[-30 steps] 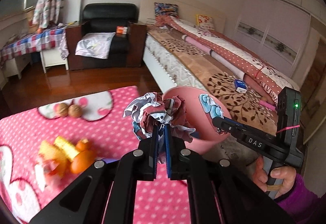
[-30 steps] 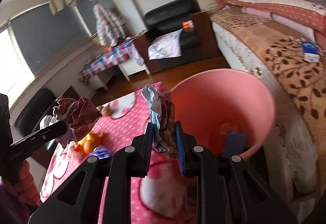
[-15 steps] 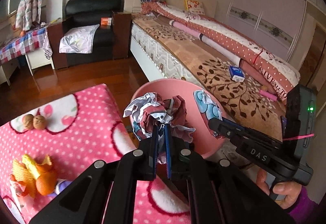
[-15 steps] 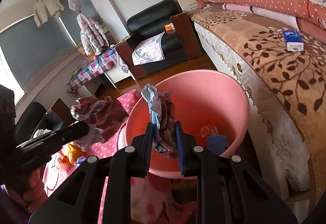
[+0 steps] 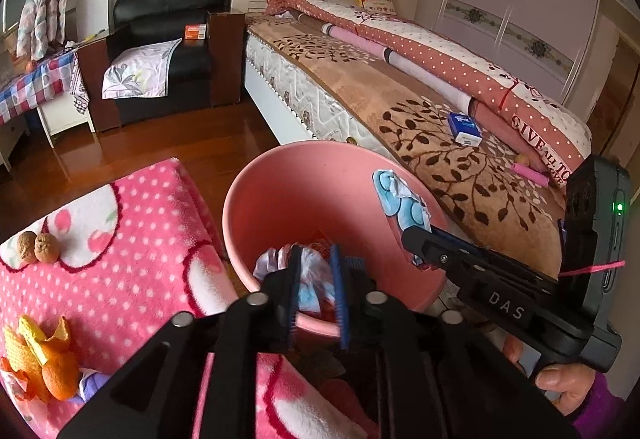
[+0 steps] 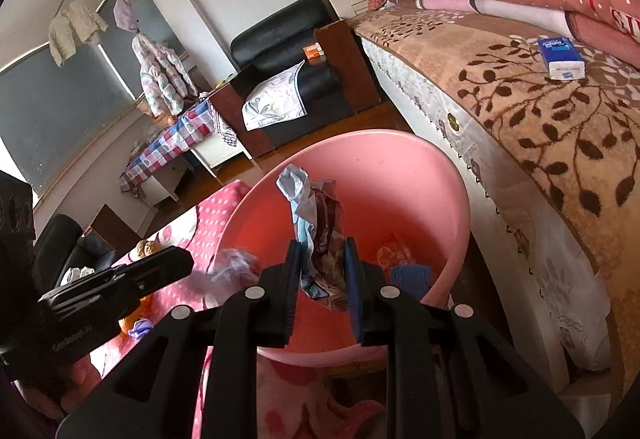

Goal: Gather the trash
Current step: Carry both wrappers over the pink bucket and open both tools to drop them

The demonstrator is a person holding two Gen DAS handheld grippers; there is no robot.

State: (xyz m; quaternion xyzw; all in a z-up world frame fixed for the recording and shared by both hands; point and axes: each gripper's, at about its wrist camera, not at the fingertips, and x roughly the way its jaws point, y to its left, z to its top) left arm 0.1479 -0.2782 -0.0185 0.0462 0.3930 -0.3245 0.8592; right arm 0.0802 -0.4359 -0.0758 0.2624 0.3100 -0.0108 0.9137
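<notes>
Crumpled wrapper paper (image 6: 318, 235), light and springy, stayed pinched at its lower folds in our right tool (image 6: 322, 291) above the pink bin (image 6: 448, 179). Our left tool (image 5: 316, 289) had just been opening over that bin, its wad (image 5: 310, 279) loose between the parted pads.

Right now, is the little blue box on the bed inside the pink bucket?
No, the blue box lies on the brown leaf-patterned bedcover, well apart from the pink bucket on the floor.

Crumpled wrapper (image 5: 310, 279) inside pink bin (image 5: 280, 175), second crumpled wrapper (image 6: 316, 235) upright above it
</notes>
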